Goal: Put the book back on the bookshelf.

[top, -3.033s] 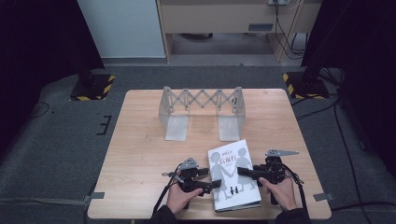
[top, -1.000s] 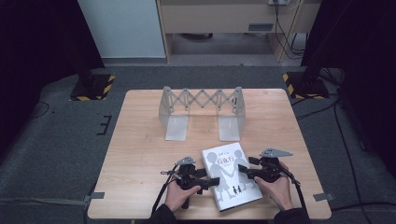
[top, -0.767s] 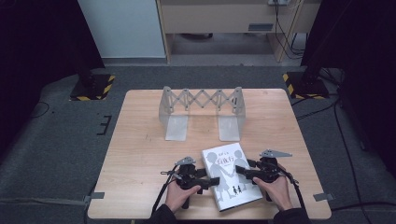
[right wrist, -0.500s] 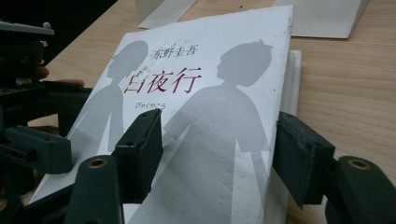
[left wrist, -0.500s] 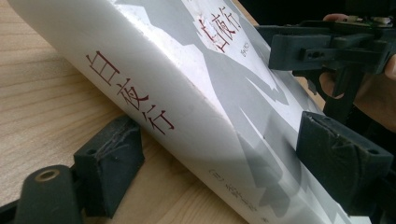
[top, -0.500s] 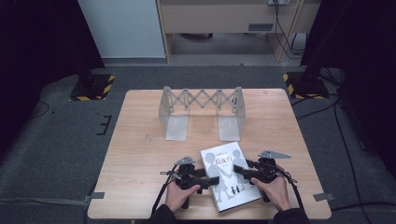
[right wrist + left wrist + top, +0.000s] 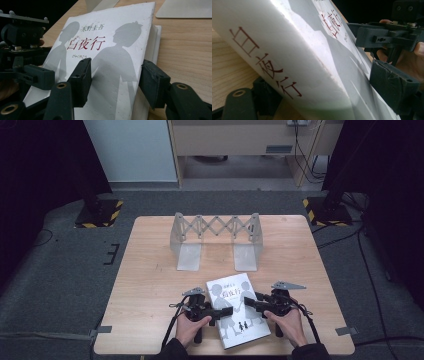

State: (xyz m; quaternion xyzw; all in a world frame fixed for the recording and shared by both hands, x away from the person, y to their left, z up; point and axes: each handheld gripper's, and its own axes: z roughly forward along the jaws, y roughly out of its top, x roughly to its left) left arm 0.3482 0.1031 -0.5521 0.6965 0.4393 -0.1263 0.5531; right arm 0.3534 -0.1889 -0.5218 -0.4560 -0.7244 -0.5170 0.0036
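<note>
Squeezing in from both sides by the middle of the tabletop's [image 7: 150, 270] near edge: left gripper [image 7: 226, 311] clamped on the book [image 7: 235, 290] with its spine tipped up, right gripper [image 7: 250, 301] with jaws just closing around the opposite page edge, not yet plainly biting, so a two-handed lift looks close.

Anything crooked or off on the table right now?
The book sits askew to the table's edge, one side lifted off the wood, with the left gripper and right gripper at its two sides. The folding rack stands square.
</note>
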